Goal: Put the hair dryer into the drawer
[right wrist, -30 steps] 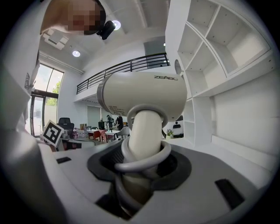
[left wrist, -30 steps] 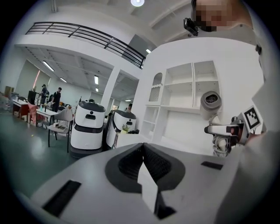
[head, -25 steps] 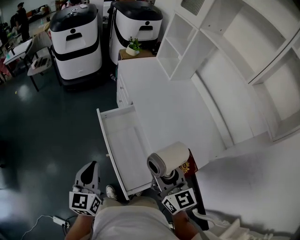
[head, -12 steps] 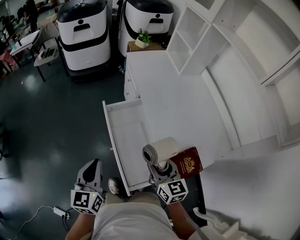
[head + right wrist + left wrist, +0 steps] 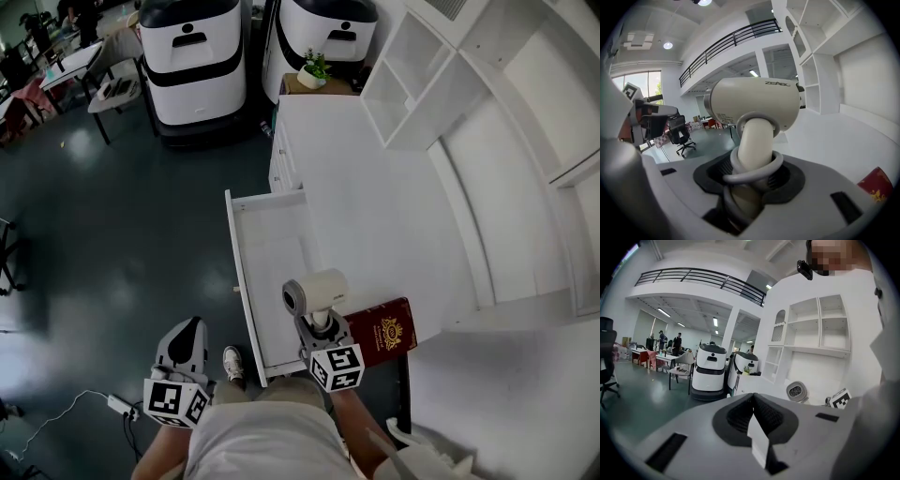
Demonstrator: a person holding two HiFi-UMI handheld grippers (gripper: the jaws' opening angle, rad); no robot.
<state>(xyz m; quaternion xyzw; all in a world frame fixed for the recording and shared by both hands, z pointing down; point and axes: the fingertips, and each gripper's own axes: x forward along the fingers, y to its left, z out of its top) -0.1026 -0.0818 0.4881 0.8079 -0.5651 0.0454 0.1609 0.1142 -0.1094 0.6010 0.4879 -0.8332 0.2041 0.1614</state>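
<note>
Right tool (image 5: 321, 326) clamped on the handle of the cream hair dryer (image 5: 314, 291), cord wound round it, dryer held above the near end of the open drawer (image 5: 267, 248); left tool (image 5: 185, 339) jaws together, empty, left of the drawer.

The drawer (image 5: 267, 253) stands pulled out from the desk (image 5: 375, 187), open from above, its floor bare beyond the hair dryer (image 5: 314, 292) in my right gripper (image 5: 321, 328). Low walls bound it left and near. A red booklet (image 5: 382, 335) lies on the desk edge just right; the shelf unit (image 5: 412, 84) rises farther right.
</note>
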